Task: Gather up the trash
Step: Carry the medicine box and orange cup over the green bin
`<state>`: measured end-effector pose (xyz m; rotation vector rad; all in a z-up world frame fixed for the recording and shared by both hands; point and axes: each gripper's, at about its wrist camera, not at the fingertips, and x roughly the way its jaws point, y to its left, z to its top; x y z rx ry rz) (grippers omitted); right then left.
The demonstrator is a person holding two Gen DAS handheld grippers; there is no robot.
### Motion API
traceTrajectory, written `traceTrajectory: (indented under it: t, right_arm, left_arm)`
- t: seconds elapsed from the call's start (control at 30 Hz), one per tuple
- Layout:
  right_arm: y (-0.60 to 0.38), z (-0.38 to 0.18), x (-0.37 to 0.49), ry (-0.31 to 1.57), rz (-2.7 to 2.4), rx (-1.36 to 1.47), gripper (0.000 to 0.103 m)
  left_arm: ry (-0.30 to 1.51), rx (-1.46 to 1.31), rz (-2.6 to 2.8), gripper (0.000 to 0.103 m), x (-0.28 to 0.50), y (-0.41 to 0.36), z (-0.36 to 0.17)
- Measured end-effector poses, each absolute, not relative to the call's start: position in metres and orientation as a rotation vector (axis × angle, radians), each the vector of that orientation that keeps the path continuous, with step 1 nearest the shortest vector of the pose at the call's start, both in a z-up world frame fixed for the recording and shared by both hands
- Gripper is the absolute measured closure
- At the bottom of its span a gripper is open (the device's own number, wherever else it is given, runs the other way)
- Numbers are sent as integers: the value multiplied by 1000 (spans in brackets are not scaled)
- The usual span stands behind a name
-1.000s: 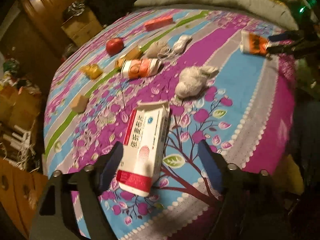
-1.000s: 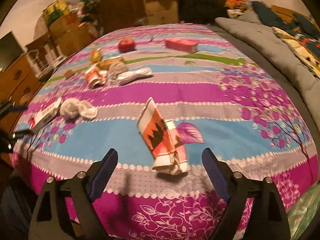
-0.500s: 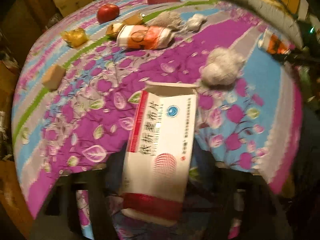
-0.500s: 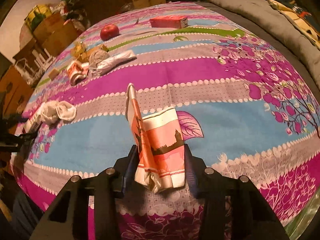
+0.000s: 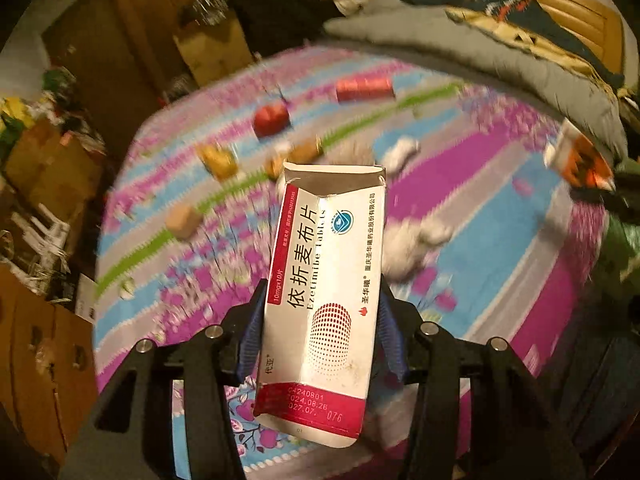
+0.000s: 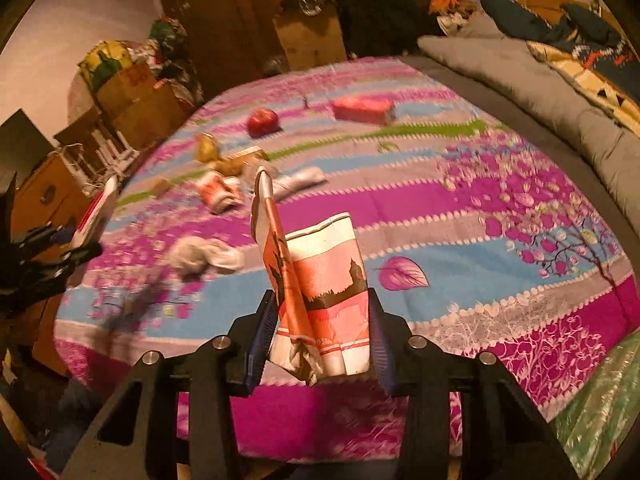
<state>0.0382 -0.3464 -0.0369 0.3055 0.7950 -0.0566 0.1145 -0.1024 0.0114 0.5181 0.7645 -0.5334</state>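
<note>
My left gripper (image 5: 322,300) holds a white and red medicine box (image 5: 328,264) upright above the flowered bedsheet (image 5: 500,240). Its jaws are still closing, with both blue pads pressed on the box's sides. My right gripper (image 6: 322,300) is shut on a crushed orange and white paper cup (image 6: 328,268), also lifted off the sheet. On the sheet lie a crumpled white tissue (image 6: 204,256), a second crushed cup (image 6: 218,194), a white wrapper (image 6: 300,180), a yellow wrapper (image 5: 218,162), a red apple (image 6: 262,122) and a red box (image 6: 362,110).
A small tan block (image 5: 183,220) sits near the sheet's left side. A grey quilt (image 6: 520,76) and patterned blankets run along the right. Cardboard boxes (image 6: 132,100) and wooden furniture (image 5: 36,356) crowd the left and far edges. A green bag (image 6: 600,412) shows at the lower right.
Both grippers closed from wide open onto their items, the left on the medicine box and the right on the crushed cup, and lifted them off the sheet. The views now look further across the bed.
</note>
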Motion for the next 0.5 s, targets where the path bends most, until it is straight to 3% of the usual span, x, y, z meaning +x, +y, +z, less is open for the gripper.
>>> traceTrajectory:
  t: [0.5]
  right_arm:
    - [-397,69,-73,580,-207,370,58]
  left_arm:
    - [645,410,-602,54,65,-218,73]
